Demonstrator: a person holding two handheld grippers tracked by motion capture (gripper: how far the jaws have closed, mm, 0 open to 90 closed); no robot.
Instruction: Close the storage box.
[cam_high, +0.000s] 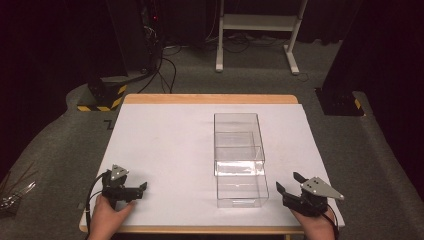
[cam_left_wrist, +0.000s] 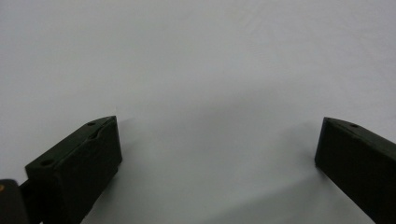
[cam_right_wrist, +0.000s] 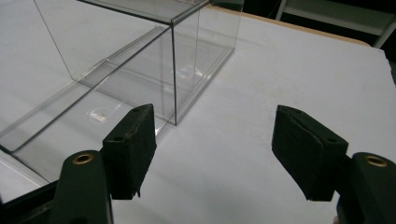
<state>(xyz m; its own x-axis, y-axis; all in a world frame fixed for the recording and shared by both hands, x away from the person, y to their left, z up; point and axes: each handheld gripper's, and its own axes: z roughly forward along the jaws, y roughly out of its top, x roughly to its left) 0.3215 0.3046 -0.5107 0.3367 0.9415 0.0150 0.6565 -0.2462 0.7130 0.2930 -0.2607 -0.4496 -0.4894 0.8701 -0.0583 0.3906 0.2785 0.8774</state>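
Observation:
A clear plastic box (cam_high: 238, 142) stands on the white table top (cam_high: 165, 145), and a clear inner tray (cam_high: 242, 191) sticks out of its near end toward me. In the right gripper view, the box (cam_right_wrist: 140, 56) lies ahead and to the left, its near corner just beyond the left jaw. My right gripper (cam_high: 289, 182) (cam_right_wrist: 214, 112) hovers just right of the tray's near end, jaws apart with nothing between them. At the near left of the table my left gripper (cam_high: 140, 190) (cam_left_wrist: 218, 123) is open over bare white surface.
The table's wooden edge (cam_high: 210, 99) runs along the far side. Beyond it lie grey floor, a white frame's legs (cam_high: 255, 30), cables and dark stands (cam_high: 340, 100). Bare white surface stretches left of the box.

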